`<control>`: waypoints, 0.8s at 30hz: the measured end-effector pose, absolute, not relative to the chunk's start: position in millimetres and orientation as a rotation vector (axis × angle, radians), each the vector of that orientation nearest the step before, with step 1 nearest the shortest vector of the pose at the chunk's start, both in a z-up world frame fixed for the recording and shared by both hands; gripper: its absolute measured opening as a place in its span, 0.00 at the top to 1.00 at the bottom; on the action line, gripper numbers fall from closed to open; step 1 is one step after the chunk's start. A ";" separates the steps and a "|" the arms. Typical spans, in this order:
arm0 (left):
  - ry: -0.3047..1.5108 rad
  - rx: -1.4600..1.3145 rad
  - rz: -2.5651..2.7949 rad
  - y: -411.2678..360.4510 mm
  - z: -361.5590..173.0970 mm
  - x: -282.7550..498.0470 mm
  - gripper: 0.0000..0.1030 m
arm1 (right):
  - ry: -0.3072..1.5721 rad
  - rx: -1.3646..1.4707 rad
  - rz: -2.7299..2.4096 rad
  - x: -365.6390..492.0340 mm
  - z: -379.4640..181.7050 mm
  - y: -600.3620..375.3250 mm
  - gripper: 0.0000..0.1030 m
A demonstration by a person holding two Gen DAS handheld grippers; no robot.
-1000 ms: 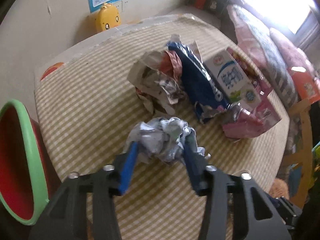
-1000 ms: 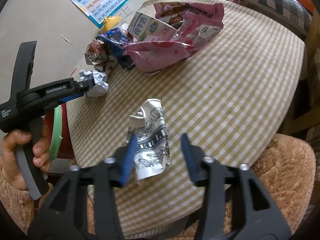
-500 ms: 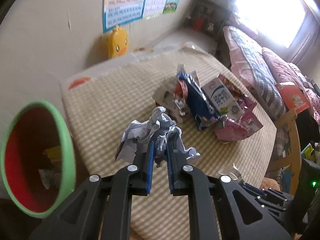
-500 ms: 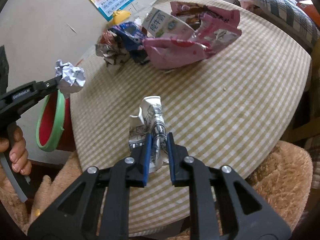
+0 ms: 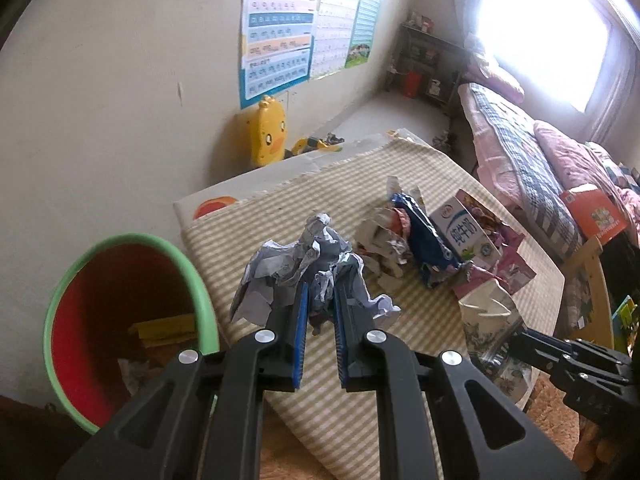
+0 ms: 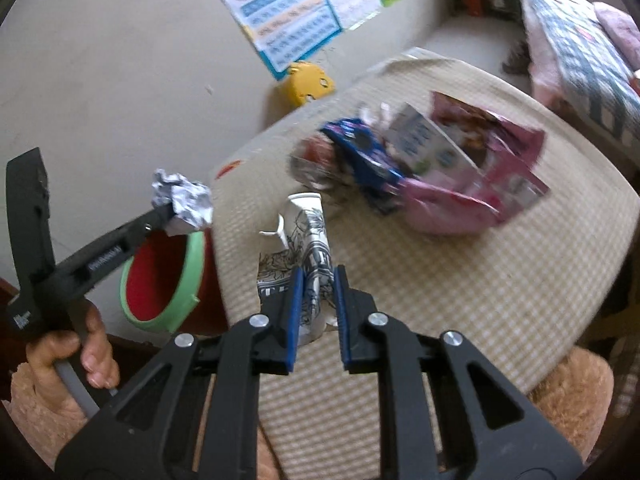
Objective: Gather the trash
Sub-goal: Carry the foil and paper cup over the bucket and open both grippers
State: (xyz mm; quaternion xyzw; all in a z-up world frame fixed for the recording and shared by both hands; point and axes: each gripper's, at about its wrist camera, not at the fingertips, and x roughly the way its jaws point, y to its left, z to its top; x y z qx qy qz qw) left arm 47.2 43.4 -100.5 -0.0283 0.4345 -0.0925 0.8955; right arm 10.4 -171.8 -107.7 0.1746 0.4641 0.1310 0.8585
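My left gripper (image 5: pixel 320 294) is shut on a crumpled ball of grey-white paper (image 5: pixel 304 264) and holds it in the air beside the table, near the rim of a red bin with a green rim (image 5: pixel 132 320). The ball also shows in the right wrist view (image 6: pixel 182 200), above the bin (image 6: pixel 160 280). My right gripper (image 6: pixel 316 280) is shut on a flattened printed paper cup (image 6: pixel 308 248), lifted above the checked table (image 6: pixel 480 280). The cup also shows in the left wrist view (image 5: pixel 490 320).
A pile of trash lies on the table: a crumpled wrapper (image 5: pixel 380 236), a blue snack bag (image 5: pixel 424 240), a milk carton (image 5: pixel 468 236) and pink bags (image 5: pixel 504 268). The bin holds some trash. A yellow duck toy (image 5: pixel 268 136) stands by the wall. A bed (image 5: pixel 540 168) is at the right.
Both grippers closed on their items and lifted them off the table. The left one has carried the paper ball toward the bin; the right one has raised the cup and moved left.
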 end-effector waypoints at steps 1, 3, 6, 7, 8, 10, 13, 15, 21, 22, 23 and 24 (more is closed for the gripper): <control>0.897 -0.060 -0.185 46.7 -100.2 47.1 0.91 | 0.972 0.358 0.291 14.3 -105.1 -164.6 0.84; 0.891 -0.065 -0.172 52.5 -99.7 45.8 0.90 | 0.967 0.345 0.309 19.0 -102.1 -153.5 0.84; 0.890 -0.077 -0.159 60.5 -100.7 45.4 0.90 | 0.964 0.330 0.329 23.7 -97.0 -142.1 0.84; 0.891 -0.082 -0.154 63.8 -101.3 45.4 0.90 | 0.964 0.329 0.333 25.3 -96.4 -139.0 0.84; 0.891 -0.085 -0.149 66.6 -101.7 45.4 0.90 | 0.964 0.329 0.338 27.4 -95.4 -135.3 0.84; 0.891 -0.090 -0.140 71.4 -103.0 45.5 0.90 | 0.961 0.329 0.350 31.2 -92.7 -130.1 0.84; 0.894 -0.107 -0.120 81.3 -105.6 46.7 0.90 | 0.955 0.320 0.363 35.5 -88.9 -122.1 0.84; 0.898 -0.116 -0.110 86.5 -107.6 47.3 0.90 | 0.958 0.317 0.370 37.7 -88.5 -118.0 0.84; 0.912 -0.145 -0.077 103.9 -115.0 47.2 0.90 | 0.973 0.301 0.392 38.7 -89.3 -102.8 0.84; 0.917 -0.150 -0.071 106.8 -116.5 47.3 0.90 | 0.975 0.299 0.396 38.7 -89.2 -100.3 0.84; 0.919 -0.152 -0.067 109.3 -117.4 47.0 0.90 | 0.976 0.299 0.400 38.8 -89.6 -98.2 0.84; 0.921 -0.154 -0.060 112.6 -118.2 46.7 0.90 | 0.979 0.297 0.405 38.8 -90.1 -95.8 0.84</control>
